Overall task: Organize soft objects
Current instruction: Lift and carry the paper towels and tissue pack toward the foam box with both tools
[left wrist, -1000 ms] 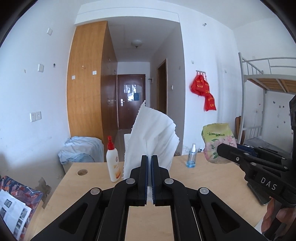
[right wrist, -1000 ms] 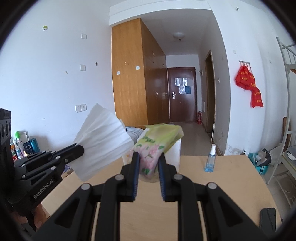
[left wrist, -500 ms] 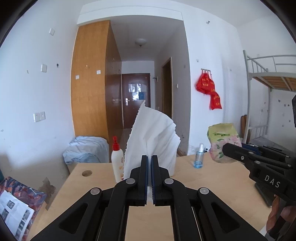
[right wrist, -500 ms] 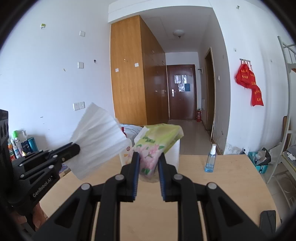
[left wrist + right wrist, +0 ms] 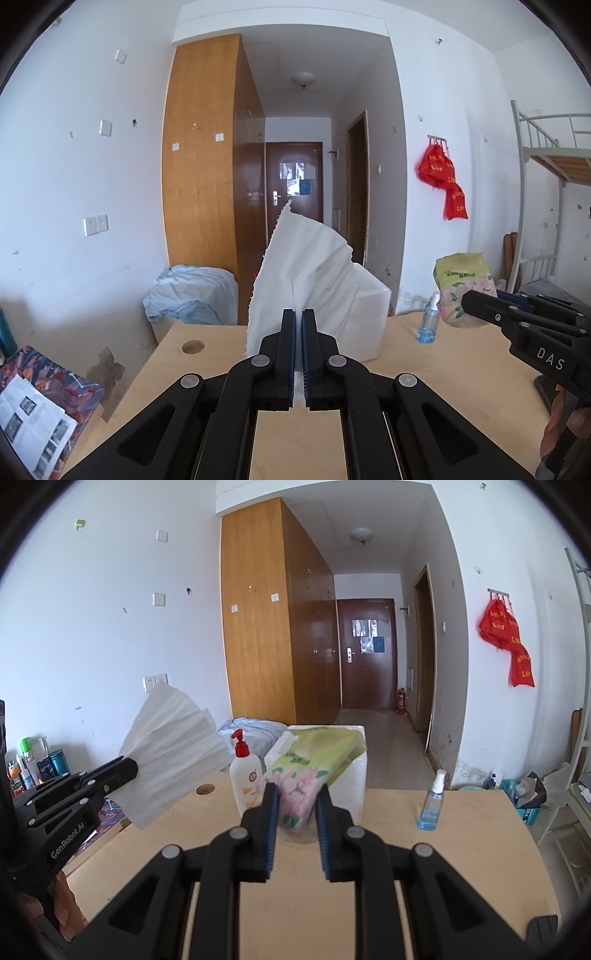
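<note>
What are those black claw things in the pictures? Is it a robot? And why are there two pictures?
No robot here: a person holds a grabber tool in each hand, and each tool has its own camera looking along its two fingers. One picture comes from the left gripper, pinched shut on a white paper towel. The other comes from the right gripper, squeezing a soft green flowery tissue pack. Each camera also sees the other tool off to the side. Below is a wooden table with a white foam box, a lotion pump bottle and a small blue spray bottle.
</note>
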`<action>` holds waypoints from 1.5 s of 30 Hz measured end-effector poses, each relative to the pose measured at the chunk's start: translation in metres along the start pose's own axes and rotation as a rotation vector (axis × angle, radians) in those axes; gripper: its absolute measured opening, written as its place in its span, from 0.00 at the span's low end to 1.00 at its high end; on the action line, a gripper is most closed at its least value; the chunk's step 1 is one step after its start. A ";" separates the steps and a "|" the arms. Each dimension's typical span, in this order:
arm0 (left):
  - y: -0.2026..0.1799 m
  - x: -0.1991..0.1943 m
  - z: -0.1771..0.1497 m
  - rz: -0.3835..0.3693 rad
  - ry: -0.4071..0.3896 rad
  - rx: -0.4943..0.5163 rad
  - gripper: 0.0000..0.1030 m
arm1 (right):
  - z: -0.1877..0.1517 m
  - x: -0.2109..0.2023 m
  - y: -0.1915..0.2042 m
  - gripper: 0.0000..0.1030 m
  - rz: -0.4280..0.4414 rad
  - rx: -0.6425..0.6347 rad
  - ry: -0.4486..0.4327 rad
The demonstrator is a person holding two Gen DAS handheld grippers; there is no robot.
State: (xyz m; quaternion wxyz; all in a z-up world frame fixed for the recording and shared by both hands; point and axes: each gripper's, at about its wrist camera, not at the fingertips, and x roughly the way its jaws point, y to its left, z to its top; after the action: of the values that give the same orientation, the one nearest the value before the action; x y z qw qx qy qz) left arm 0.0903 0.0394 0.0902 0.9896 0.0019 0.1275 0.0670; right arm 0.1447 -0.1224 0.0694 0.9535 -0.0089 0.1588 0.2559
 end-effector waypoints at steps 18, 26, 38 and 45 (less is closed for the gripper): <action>0.012 0.085 0.022 -0.007 0.047 -0.011 0.03 | 0.017 0.062 -0.013 0.22 0.004 -0.005 0.055; 0.019 0.124 0.033 -0.011 0.058 -0.019 0.03 | 0.032 0.092 -0.018 0.22 0.001 -0.017 0.074; 0.023 0.187 0.049 -0.012 0.063 -0.053 0.03 | 0.047 0.140 -0.025 0.22 0.015 -0.015 0.086; 0.025 0.219 0.048 0.000 0.081 -0.051 0.03 | 0.051 0.164 -0.034 0.22 0.017 -0.011 0.091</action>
State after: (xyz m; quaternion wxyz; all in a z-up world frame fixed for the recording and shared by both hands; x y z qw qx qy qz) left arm 0.3093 0.0941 0.0823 0.9833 -0.0260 0.1659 0.0703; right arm 0.3112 -0.0669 0.0653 0.9431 -0.0243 0.2008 0.2640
